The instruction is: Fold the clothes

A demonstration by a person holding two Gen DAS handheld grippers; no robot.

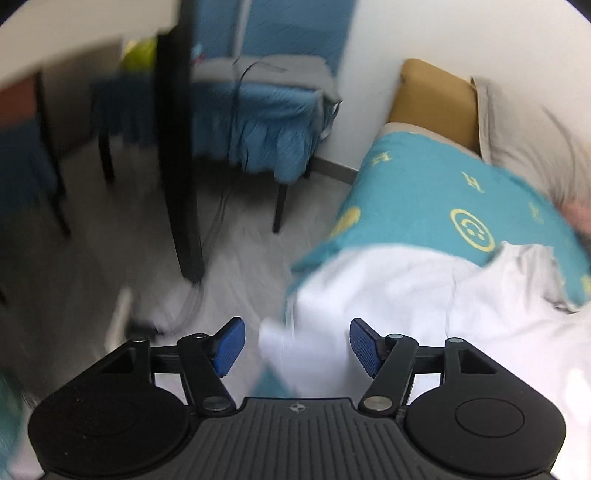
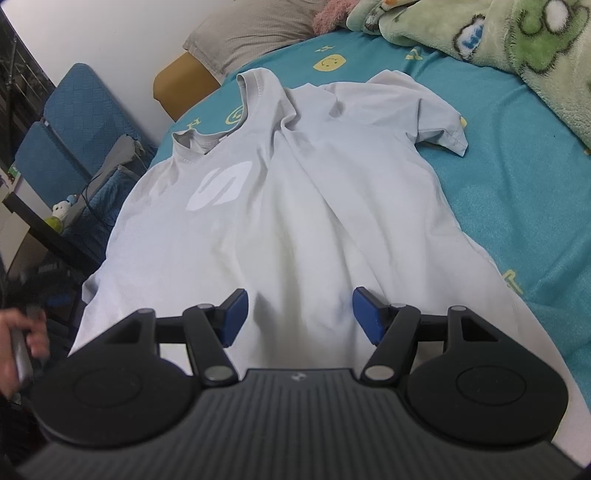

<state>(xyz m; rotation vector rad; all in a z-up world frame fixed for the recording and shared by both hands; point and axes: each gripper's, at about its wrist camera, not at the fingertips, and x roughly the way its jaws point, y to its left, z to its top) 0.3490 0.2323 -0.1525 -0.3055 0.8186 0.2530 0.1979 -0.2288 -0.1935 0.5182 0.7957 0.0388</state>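
**T-shirt spread on the bed, chairs off its left side**

The T-shirt (image 2: 280,206) lies flat on the bedsheet (image 2: 517,206), collar away from the right tongs (image 2: 299,314), which hang over its hem. A blanket (image 2: 509,48) lies at the far right; a pillow (image 2: 251,33) lies beyond the collar. Chairs (image 2: 70,140) stand left of the bed. The left tongs (image 1: 297,345) hang over the shirt's edge.

Beyond my right gripper's fingers, the teal terry bedsheet (image 2: 535,206) carries yellow smiley faces (image 2: 329,62) and what look like "H" letters (image 2: 327,48); I read nothing else.
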